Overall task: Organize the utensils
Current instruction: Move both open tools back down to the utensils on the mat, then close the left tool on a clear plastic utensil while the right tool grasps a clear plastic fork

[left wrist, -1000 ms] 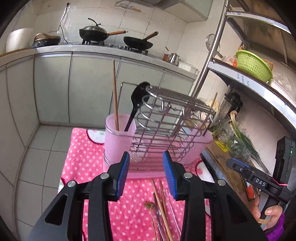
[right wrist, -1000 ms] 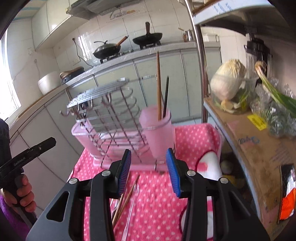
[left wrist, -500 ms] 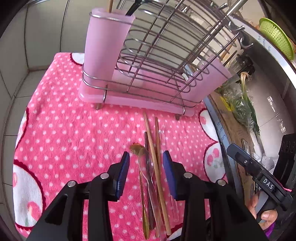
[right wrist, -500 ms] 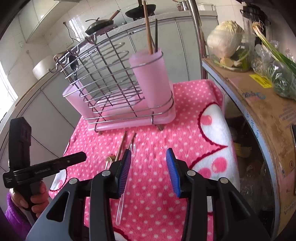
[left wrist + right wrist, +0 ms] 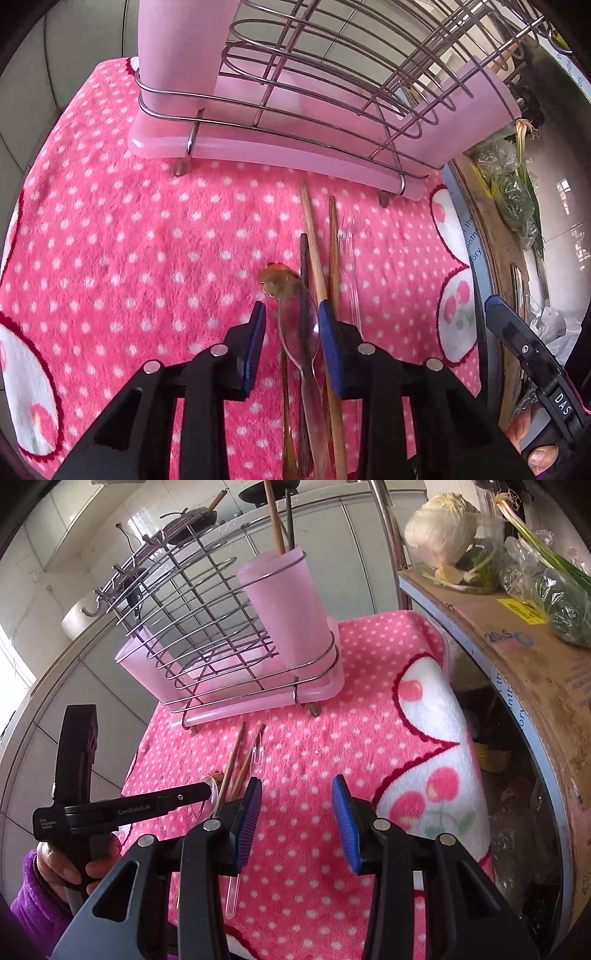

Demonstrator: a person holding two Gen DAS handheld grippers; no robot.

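Several utensils lie bunched lengthwise on the pink cloth [image 5: 147, 240], handles toward the camera. Left gripper [image 5: 291, 325] is nearer: its narrowing jaws straddle the clear spoon [image 5: 301, 343] and dark chopstick [image 5: 303, 266]. Right gripper [image 5: 295, 801] hovers spread, empty, beside the pile.

A pink dotted blanket [image 5: 155, 236] (white patches with cherries at its edges) covers the surface. A wire rack [image 5: 317, 122] on a pink tray stands at its far side. Before it lie chopsticks [image 5: 314, 236], a clear spoon [image 5: 299, 332], an amber spoon [image 5: 277, 282] and a clear fork [image 5: 258, 753], bunched together lengthwise.
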